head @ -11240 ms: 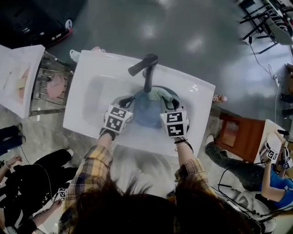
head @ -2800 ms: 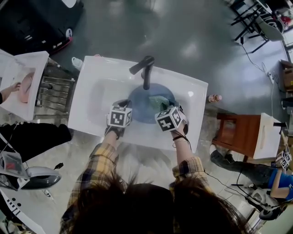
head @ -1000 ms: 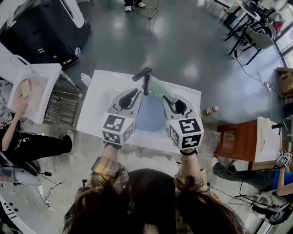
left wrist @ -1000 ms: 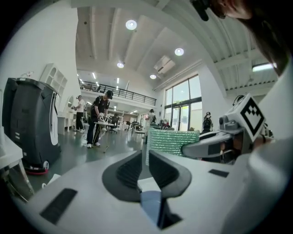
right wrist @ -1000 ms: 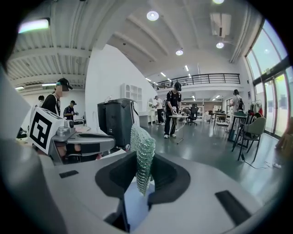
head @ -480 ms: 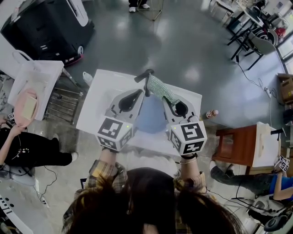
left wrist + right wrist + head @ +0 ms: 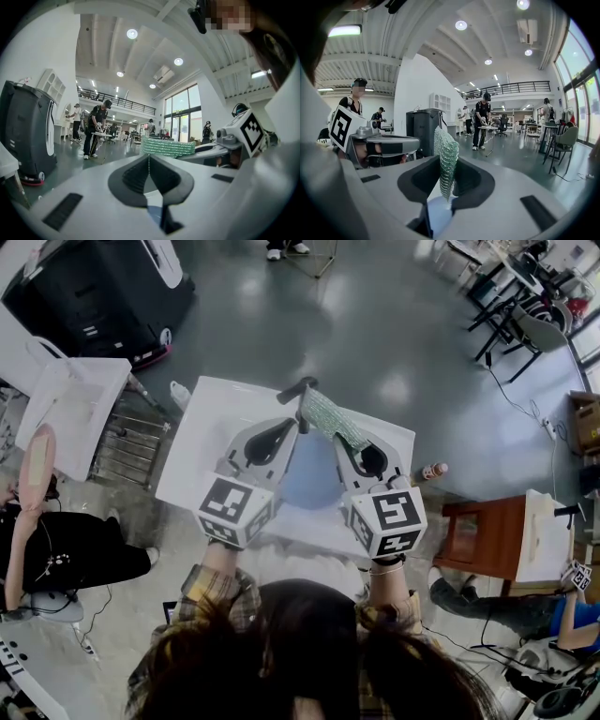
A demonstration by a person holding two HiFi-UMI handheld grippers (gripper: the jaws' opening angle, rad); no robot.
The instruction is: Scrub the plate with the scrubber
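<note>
both grippers now lifted up off the blue plate (image 7: 305,486) in the white sink (image 7: 202,442), left gripper (image 7: 149,159) squeezed shut and empty, right gripper (image 7: 449,163) pinching the green scrubber (image 7: 446,143)

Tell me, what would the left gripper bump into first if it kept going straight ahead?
Probably the green scrubber that the right gripper holds; it sits just past the tips of the shut left gripper. How near is hard to tell.

Plate (image 7: 309,486) — rim hidden on both sides
</note>
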